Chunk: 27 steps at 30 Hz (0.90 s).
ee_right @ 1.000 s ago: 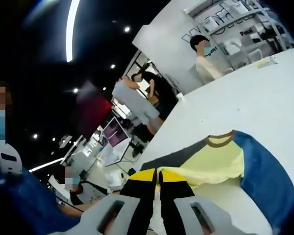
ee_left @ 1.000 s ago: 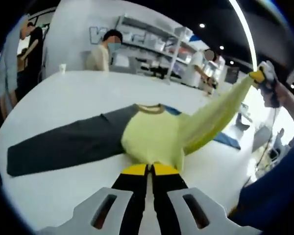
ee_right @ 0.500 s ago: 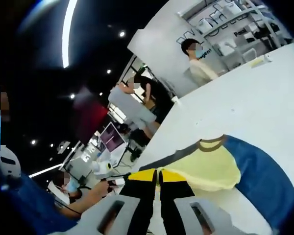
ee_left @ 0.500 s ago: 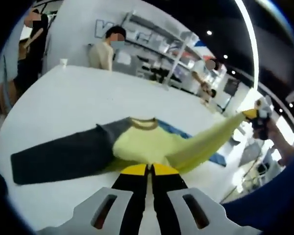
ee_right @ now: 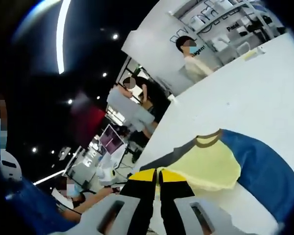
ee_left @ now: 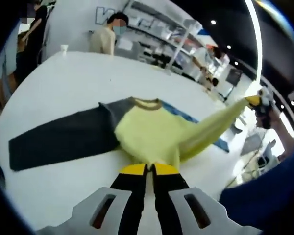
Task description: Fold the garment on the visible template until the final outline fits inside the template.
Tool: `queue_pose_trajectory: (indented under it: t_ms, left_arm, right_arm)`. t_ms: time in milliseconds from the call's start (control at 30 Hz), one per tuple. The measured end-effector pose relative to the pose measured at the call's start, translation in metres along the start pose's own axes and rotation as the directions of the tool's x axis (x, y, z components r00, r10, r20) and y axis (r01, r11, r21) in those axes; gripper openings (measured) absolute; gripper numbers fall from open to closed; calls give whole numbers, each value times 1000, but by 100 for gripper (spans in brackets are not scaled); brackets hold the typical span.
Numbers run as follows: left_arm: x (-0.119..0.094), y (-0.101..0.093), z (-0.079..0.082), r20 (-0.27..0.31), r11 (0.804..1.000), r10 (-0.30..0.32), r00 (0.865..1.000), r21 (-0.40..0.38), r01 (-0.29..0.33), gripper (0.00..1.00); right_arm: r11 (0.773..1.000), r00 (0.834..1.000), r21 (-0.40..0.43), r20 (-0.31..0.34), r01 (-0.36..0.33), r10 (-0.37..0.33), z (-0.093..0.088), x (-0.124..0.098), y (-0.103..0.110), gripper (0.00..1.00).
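The garment [ee_left: 142, 139], a long-sleeved top with a pale yellow body, a brown-trimmed neckline, a dark grey sleeve [ee_left: 59, 144] and a blue part [ee_right: 264, 169], is seen on the white table [ee_left: 63, 83]. In the left gripper view, the left gripper [ee_left: 147, 170] is observed at the near edge of the yellow body, its yellow-tipped jaws brought together with the fabric pinched between them. The grey sleeve is laid flat across the table to the left in that view. A yellow length of the garment is stretched taut and lifted off the table towards the right gripper [ee_left: 257, 101], held up at the view's right edge. In the right gripper view, that gripper's jaws are seen closed on yellow fabric, with the body and blue part spread beyond them. A template outline cannot be made out. Several people [ee_left: 110, 39] are noted standing beyond the table, before shelving [ee_left: 157, 44].
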<state>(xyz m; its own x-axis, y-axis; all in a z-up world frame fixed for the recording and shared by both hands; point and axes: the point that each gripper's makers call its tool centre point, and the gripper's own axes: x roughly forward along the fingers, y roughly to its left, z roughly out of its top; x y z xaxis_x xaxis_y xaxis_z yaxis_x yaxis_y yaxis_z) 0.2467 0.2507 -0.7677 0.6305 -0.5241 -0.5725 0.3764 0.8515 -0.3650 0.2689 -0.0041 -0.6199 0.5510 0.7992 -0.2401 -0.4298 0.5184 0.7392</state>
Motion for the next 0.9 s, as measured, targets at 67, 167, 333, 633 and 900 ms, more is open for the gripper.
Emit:
queue_pose_trajectory:
  t_ms: [67,167,333,633,900]
  left_arm:
    - [-5,3,-6,8,1000,11,1000,14,-11,9]
    - [-11,4,-11,33,1000,13,999,19,-14,11]
    - [-14,8,-38,-2,999,32,999,3,-32,11]
    - [18,-64,-64,-32,984,-181,983,-4,180,2]
    - [72,-100,-69,-4,980,-200,980,-17,200,10]
  right_arm:
    - [1000,1000,18,17,-19,18,6,6,4,0]
    - [999,999,35,29,-29,28,13,13,5,0]
    - [997,998,61,50,-48,45,22,22,5,0]
    - [995,994,79,94,-66,59,41,41,15,0]
    - [994,992,76,103,-83,75,48,48,21,0]
